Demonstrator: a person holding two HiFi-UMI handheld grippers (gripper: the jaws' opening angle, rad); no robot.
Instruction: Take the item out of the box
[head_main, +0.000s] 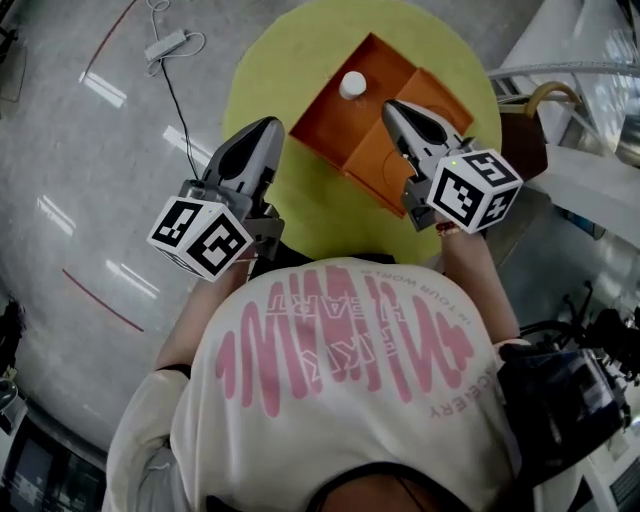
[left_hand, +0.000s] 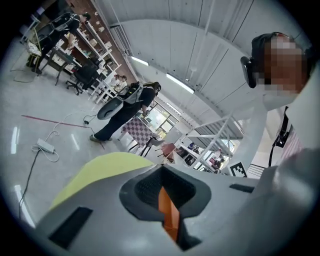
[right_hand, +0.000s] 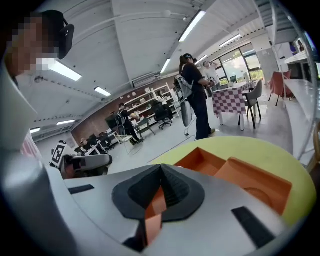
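An open orange box (head_main: 335, 135) lies on a round yellow-green table (head_main: 290, 60), its lid (head_main: 390, 170) folded out toward me. A small white round item (head_main: 352, 85) stands in the box's far corner. My right gripper (head_main: 391, 105) hovers over the box just right of the item, jaws shut with nothing held. My left gripper (head_main: 272, 124) is shut and empty, above the table's left edge beside the box. In the right gripper view the box (right_hand: 202, 160) and its lid (right_hand: 257, 182) lie just beyond the shut jaws; the item is hidden there.
A white power strip (head_main: 165, 45) with its cable lies on the grey floor at the far left. A dark bag with a curved handle (head_main: 535, 125) stands right of the table. People (left_hand: 127, 107) stand farther off, among shelves, chairs and a checkered table (right_hand: 232, 97).
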